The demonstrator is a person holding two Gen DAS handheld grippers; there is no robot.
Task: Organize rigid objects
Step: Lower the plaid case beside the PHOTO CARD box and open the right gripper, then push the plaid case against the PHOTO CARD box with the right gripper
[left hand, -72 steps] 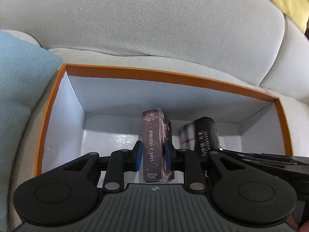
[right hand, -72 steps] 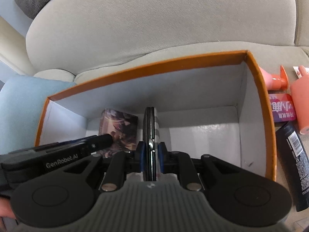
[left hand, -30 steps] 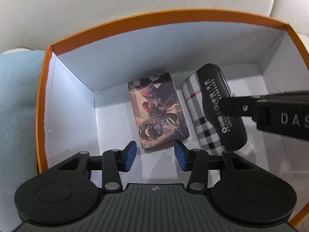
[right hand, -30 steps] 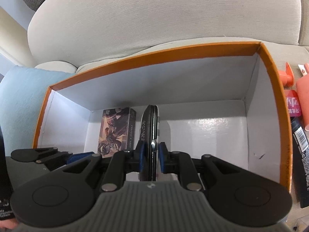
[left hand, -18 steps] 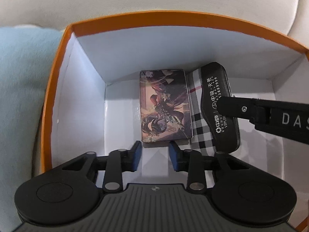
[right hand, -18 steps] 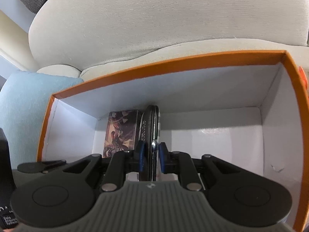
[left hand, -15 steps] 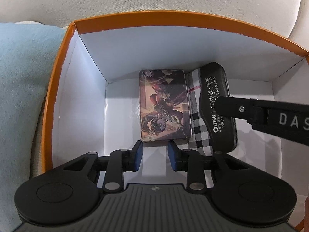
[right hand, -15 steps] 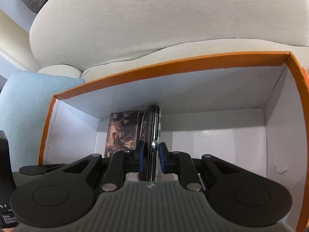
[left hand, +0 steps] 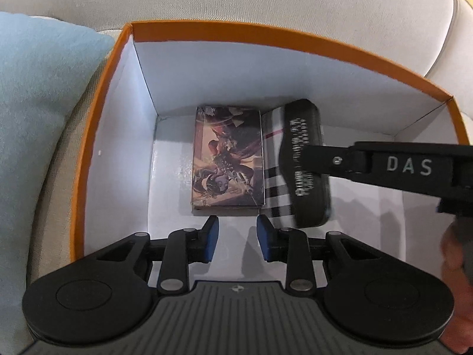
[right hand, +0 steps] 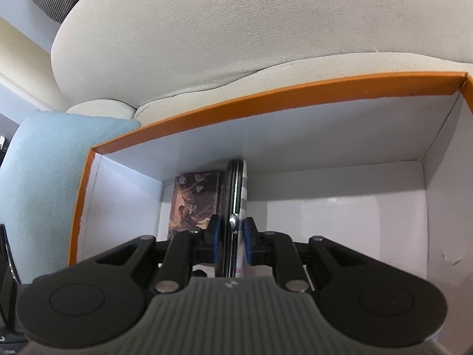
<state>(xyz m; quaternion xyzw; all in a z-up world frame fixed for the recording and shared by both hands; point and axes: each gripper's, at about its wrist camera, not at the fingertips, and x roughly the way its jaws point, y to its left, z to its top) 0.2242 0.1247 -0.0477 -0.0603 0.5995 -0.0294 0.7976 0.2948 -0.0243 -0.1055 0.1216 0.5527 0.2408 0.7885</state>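
Inside the orange-rimmed white cardboard box (left hand: 88,136) on a sofa, an illustrated card box (left hand: 227,159) already lies flat at frame centre, long axis running toward the far wall. The left tool (left hand: 235,238), jaws having just narrowed, hangs empty before it. The right tool (right hand: 232,238) stays clenched on a black-and-plaid hard case (left hand: 304,171), on edge alongside, parallel, not yet released.
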